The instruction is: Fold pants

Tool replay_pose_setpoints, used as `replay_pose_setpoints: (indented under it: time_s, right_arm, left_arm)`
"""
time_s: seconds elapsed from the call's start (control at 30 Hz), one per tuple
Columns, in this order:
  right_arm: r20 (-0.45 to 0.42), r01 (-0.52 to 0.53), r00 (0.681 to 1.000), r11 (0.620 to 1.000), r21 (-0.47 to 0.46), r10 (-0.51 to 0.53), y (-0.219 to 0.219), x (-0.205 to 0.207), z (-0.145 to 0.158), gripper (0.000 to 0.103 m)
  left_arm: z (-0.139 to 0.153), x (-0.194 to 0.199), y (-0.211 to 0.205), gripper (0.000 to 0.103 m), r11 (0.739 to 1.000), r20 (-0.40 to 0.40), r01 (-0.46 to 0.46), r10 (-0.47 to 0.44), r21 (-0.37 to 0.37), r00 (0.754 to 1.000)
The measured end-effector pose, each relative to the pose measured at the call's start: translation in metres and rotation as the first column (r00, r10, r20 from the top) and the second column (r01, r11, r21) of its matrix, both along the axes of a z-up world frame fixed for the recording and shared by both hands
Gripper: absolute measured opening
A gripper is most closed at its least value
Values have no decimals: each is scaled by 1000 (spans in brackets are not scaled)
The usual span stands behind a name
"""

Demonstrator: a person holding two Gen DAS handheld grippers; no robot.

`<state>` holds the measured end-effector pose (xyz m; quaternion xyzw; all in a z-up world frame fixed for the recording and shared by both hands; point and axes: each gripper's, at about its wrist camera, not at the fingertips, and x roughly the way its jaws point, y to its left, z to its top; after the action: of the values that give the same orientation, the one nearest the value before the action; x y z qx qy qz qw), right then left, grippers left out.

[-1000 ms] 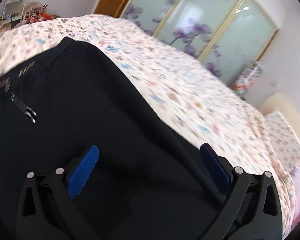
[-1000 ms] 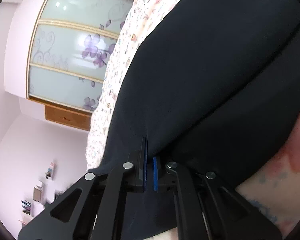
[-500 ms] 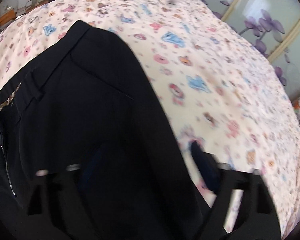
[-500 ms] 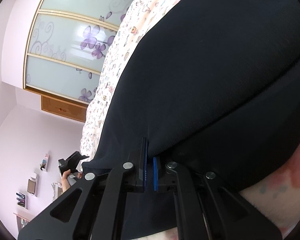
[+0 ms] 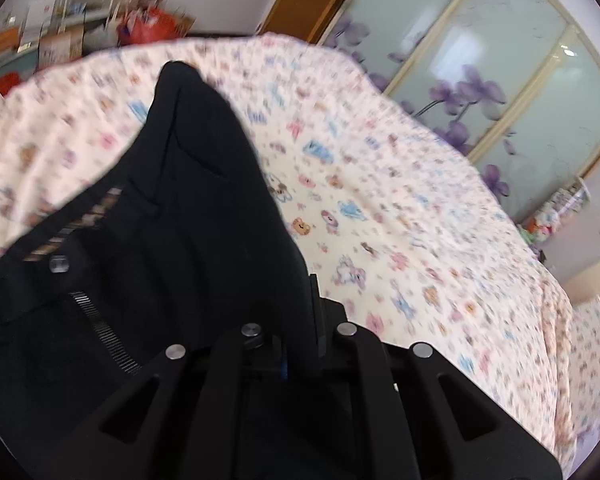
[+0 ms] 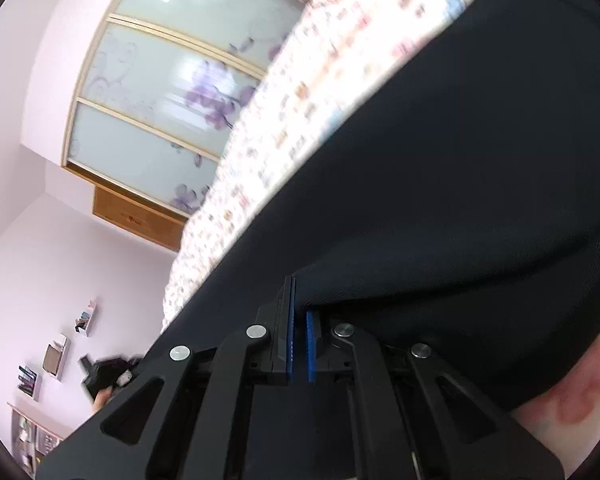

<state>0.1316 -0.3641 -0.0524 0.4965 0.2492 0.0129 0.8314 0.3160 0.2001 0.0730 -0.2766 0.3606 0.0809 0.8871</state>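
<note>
Black pants (image 5: 188, 208) lie on a bed with a cartoon-print sheet (image 5: 400, 220); the waistband with its striped lining and the zip show at the left. My left gripper (image 5: 300, 320) is shut on the pants' right edge, a fold of cloth pinched between its jaws. In the right wrist view the pants (image 6: 460, 180) fill the right side, and my right gripper (image 6: 300, 320) is shut on a pinch of their cloth between the blue pads (image 6: 291, 336). A hand with the other black gripper (image 6: 104, 372) shows small at the lower left.
Frosted sliding wardrobe doors (image 5: 500, 60) with purple flowers stand beyond the bed. Cluttered shelves (image 5: 60, 32) are at the far left. A pillow (image 5: 592, 340) in the same print lies at the right. Small wall shelves (image 6: 56, 356) hang on the pink wall.
The left gripper's jaws went from wide open over the pants to shut on their edge, and it shifted along the pants toward the waistband. The right gripper kept its grip.
</note>
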Motion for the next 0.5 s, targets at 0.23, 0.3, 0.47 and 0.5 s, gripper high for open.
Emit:
replay_pose_setpoints:
  time_s: [0.23,0.3,0.47,0.5]
  right_arm:
    - [60,17,998,1000,-21,-16,-8,-8,9,4]
    - [38,15,999,1000,-16,-14,-8,-11,3,4]
    - [-11,34,999,998,-43,-34,-10,-23,-1,4]
    - [-16,37,999,998,-46,-38,-12,-27,-2,4]
  left_arm:
    - [7,-141,12,8,999,101,-26,21,44,995]
    - [-6,-170,15,8,997,110,-52,46,49,993]
    - [-58,-226,26,8,992,78,-125,128,-34,989]
    - [-69,-233,28,8,988,65,-139,143,-63,988]
